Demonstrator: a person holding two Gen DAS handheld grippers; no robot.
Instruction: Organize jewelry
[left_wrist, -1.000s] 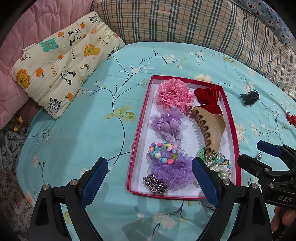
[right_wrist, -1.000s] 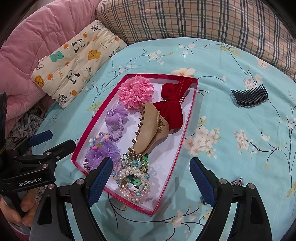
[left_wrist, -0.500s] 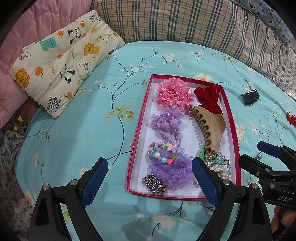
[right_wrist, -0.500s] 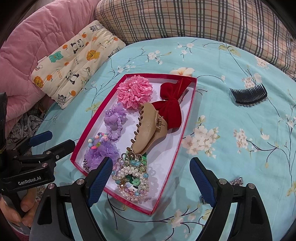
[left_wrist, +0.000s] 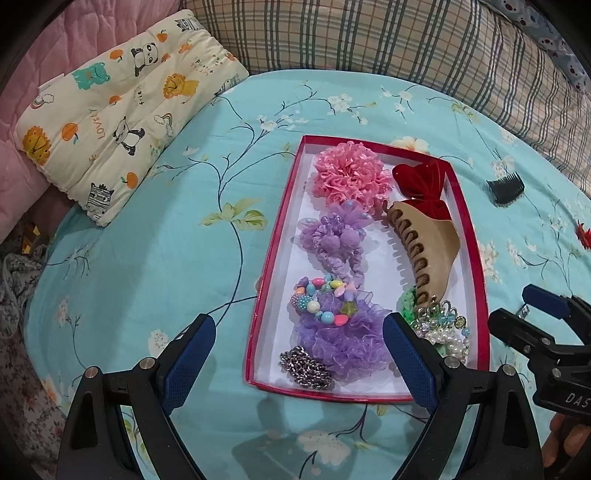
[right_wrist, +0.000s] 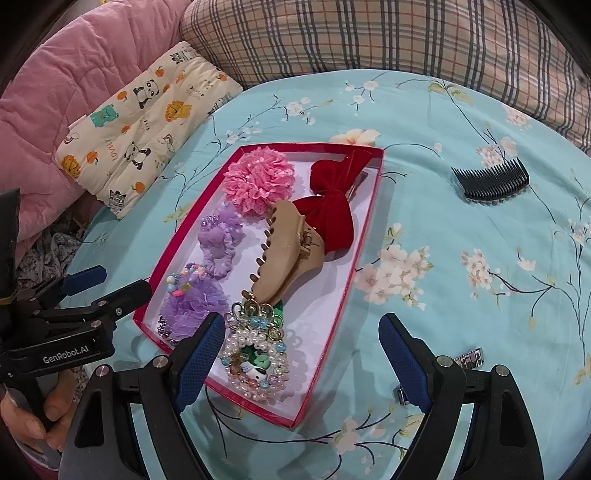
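On the floral turquoise bedsheet (left_wrist: 155, 258), the red-rimmed tray (left_wrist: 274, 258) holds a pink flower scrunchie (left_wrist: 351, 177), a red velvet bow (right_wrist: 328, 206), a beige claw clip (right_wrist: 284, 254), purple scrunchies (left_wrist: 332, 236) and a pearl bracelet (right_wrist: 255, 362). The left gripper (left_wrist: 295, 354) hovers over the tray's near end and the right gripper (right_wrist: 301, 354) over its near right corner, both with jaws spread wide and holding nothing. A black hair comb (right_wrist: 491, 181) lies on the sheet well to the tray's right.
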